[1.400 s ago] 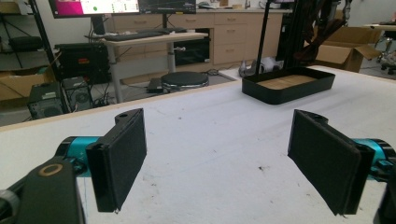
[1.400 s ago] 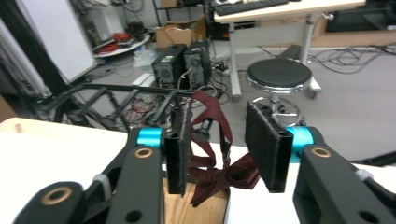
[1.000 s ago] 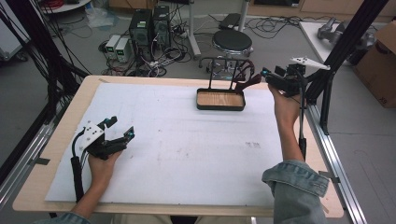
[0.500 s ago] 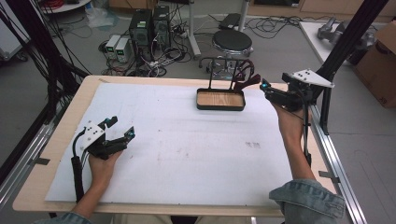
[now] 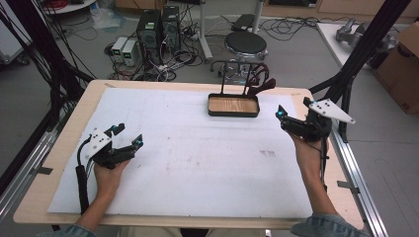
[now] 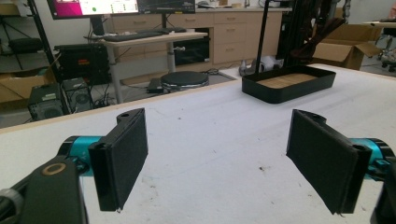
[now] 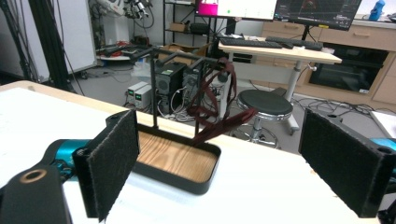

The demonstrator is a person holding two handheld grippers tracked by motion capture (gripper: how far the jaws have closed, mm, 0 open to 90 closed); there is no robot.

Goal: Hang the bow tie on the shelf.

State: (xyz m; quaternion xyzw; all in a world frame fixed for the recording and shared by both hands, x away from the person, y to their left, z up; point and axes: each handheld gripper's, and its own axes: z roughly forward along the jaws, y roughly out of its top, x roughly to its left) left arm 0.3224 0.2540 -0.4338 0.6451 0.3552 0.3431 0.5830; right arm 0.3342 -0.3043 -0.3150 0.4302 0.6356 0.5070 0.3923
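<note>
Two grippers are seen over the white table sheet (image 5: pixel 197 163), both with jaws spread and nothing between the pads.

- Right gripper (image 5: pixel 292 112): held off the near right corner of the tray (image 5: pixel 233 113), close to it but apart. Its jaws have just been opening, and no thing is caught between them. In the right gripper view the right gripper (image 7: pixel 233 163) is pointed at the tray's end, with the strap (image 7: pixel 212 112) framed between the two pads, farther off.
- Strap (image 5: pixel 259 86): dark red, draped over the top bar of the rack (image 7: pixel 153 93) that rises from the tray. The loops hang down, and one end trails over the tray's right rim. It is untouched by either tool.
- Tray: the long axis runs across the table, left to right, at the far middle edge.
- Left gripper (image 5: pixel 129 136): rested low at the near left, well apart from the tray. In the left gripper view the tray (image 6: pixel 289 91) is seen far off, ahead and to the right.

Judgement: the strap is taken as hung. Any further handling would fall to the right hand, the nearer one, with the strap lying ahead and to its left in the high view.
</note>
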